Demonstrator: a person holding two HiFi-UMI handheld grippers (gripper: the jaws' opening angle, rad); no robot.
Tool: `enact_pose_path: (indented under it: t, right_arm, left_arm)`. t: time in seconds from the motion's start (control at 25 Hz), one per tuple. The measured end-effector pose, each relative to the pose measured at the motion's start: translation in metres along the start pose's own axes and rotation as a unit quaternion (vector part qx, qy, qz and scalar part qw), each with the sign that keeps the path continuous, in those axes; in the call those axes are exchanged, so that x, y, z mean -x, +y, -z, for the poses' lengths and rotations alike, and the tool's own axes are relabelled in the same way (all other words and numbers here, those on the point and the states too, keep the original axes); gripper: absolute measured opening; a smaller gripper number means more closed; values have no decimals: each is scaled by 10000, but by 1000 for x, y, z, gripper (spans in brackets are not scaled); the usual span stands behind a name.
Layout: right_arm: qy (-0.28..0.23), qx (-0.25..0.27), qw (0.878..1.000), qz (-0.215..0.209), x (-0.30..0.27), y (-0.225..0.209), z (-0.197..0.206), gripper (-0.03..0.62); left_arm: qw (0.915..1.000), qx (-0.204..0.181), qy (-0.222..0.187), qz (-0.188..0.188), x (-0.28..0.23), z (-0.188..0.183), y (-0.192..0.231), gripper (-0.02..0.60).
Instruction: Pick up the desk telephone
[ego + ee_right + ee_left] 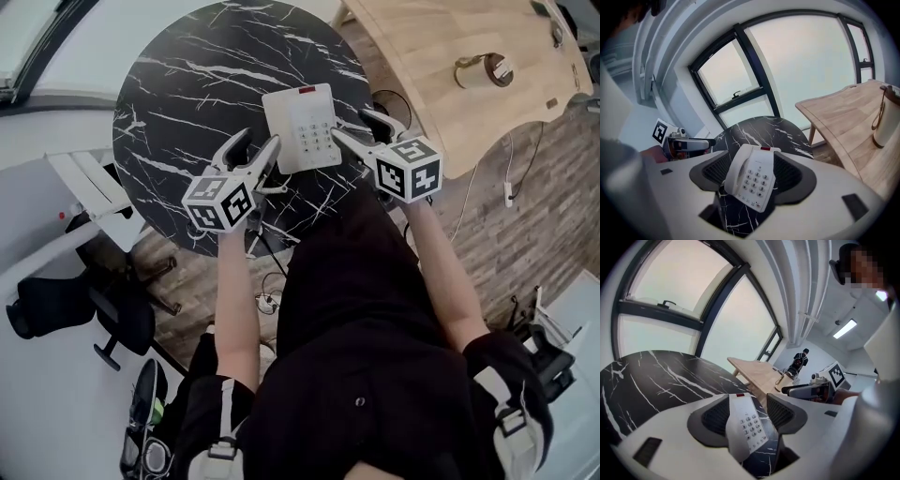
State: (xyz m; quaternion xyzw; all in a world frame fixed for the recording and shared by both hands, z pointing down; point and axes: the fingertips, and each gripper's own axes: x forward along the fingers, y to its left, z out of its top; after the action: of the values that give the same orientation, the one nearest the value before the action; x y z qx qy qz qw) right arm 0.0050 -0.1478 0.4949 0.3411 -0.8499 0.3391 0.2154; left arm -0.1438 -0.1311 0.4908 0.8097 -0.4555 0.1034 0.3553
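White push-button desk telephone (302, 127) upper centre on round black marble table (187, 84), left gripper (258, 142) and right gripper (353, 124) flanking it, jaws apart, nothing gripped

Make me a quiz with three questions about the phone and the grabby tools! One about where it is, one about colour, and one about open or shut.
1. Where is the telephone?
A. on the round black marble table
B. in a drawer
C. on a shelf

2. What colour is the telephone?
A. blue
B. white
C. yellow

3. How are the left tool and the right tool?
A. both shut tight
B. both open
C. one lifting the telephone

Answers:
1 A, it lies flat on the marble top.
2 B, its body and keys are white.
3 B, each tool's own view shows its jaws apart, with the telephone seen between them but not squeezed.
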Motion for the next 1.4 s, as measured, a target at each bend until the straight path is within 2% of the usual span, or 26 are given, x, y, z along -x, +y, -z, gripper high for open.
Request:
enact_pose_path:
  t: [0.24,0.36,0.48,0.72,0.92,1.24,1.4]
  right_arm:
    - [412,-109,9991,54,-25,-12,36,305]
    - [605,-189,9980,50,-36,-17,53,307]
    - [757,-269,9967,106,-47,-22,66,310]
    - [1032,-424,9935,216,-67,-30,93,314]
    - [1148,-539,9917,210,-81,-28,111,316]
    - [1200,-562,9908,265,-102,-38,117,316]
    - [1209,-592,9907,194,-109,-39,116,316]
  left_arm:
    - [9984,326,465,19,-13,41,15,280]
    - [9970,422,646,-53,-21,57,23,321]
    - [9955,547,776,-35,-28,69,29,325]
    - [9932,525,1036,91,-47,88,36,345]
    - [9917,661,1091,151,-58,98,40,349]
    - [9895,982,1051,151,-74,103,49,357]
    - [9889,908,1153,215,-80,108,46,357]
